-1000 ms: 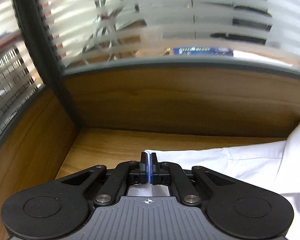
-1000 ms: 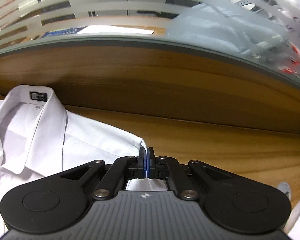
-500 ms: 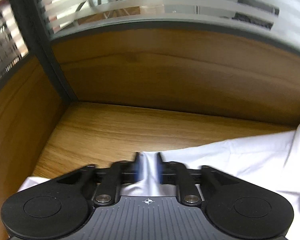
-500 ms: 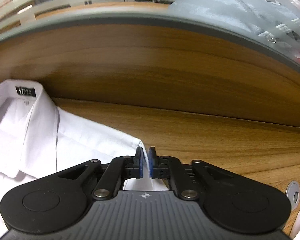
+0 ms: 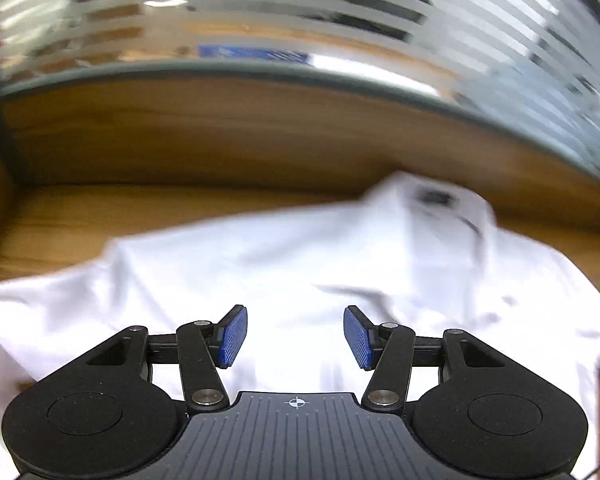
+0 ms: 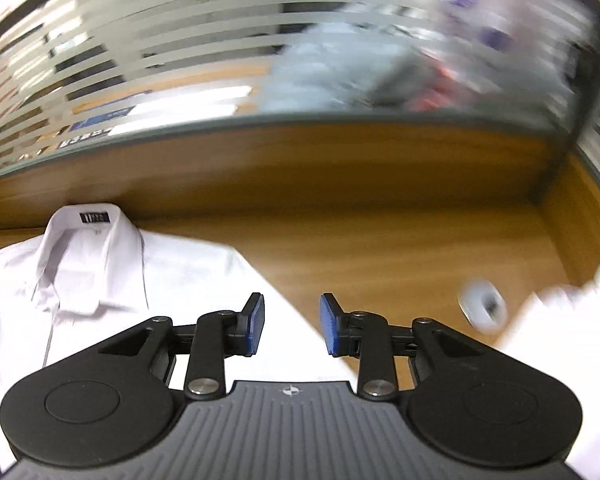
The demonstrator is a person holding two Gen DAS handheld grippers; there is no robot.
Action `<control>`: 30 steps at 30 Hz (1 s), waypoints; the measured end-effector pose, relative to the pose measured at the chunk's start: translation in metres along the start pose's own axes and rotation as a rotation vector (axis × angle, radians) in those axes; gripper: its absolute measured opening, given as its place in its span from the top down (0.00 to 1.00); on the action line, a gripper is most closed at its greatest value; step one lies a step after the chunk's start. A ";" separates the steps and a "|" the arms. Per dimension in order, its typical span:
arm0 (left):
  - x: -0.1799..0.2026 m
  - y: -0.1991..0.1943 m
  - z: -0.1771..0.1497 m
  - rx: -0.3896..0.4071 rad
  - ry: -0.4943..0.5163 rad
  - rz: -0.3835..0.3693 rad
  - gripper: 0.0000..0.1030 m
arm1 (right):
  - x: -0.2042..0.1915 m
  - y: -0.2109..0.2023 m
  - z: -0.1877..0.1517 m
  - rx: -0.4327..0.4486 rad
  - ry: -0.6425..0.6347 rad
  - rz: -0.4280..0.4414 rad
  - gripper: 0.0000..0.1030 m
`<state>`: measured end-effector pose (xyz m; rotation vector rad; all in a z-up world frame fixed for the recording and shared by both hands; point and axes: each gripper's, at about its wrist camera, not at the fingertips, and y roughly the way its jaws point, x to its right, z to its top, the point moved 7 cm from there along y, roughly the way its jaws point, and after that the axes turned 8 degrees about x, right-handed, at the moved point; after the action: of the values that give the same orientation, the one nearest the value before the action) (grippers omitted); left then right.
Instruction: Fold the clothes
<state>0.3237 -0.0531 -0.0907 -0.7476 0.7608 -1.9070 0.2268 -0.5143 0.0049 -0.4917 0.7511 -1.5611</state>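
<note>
A white shirt (image 6: 112, 276) lies flat on the wooden counter (image 6: 380, 256), collar toward the wooden back panel (image 6: 300, 168). Frosted striped glass (image 6: 220, 40) rises above that panel. The left tongs (image 5: 295, 336) are opening over the shirt body, nothing between them. The right tongs (image 6: 292, 324) are opening above the shirt's edge, gripping nothing. A small white round object (image 6: 482, 310), blurred, rests on the counter beside the shirt.

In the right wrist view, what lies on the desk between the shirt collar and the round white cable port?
Only bare wooden desk lies between the shirt collar and the blurred cable port, as the right wrist view shows.
</note>
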 end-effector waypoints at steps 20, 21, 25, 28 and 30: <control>0.274 -0.010 -0.078 -0.078 0.289 -0.291 0.39 | 0.205 -0.234 -0.196 0.051 0.335 -0.289 0.59; 0.286 -0.006 -0.081 -0.082 0.293 -0.289 0.38 | 0.215 -0.237 -0.203 0.048 0.344 -0.298 0.59; 0.329 0.016 -0.095 -0.101 0.288 -0.269 0.36 | 0.250 -0.245 -0.223 0.045 0.392 -0.294 0.58; 0.355 0.033 -0.109 -0.115 0.295 -0.229 0.36 | 0.269 -0.240 -0.234 0.035 0.407 -0.253 0.58; 0.368 0.043 -0.116 -0.121 0.297 -0.206 0.36 | 0.275 -0.234 -0.238 0.024 0.393 -0.207 0.58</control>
<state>0.1146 -0.3784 -0.1270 -0.6432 1.0229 -2.2041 -0.1408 -0.7390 -0.0261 -0.2504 1.0026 -1.8870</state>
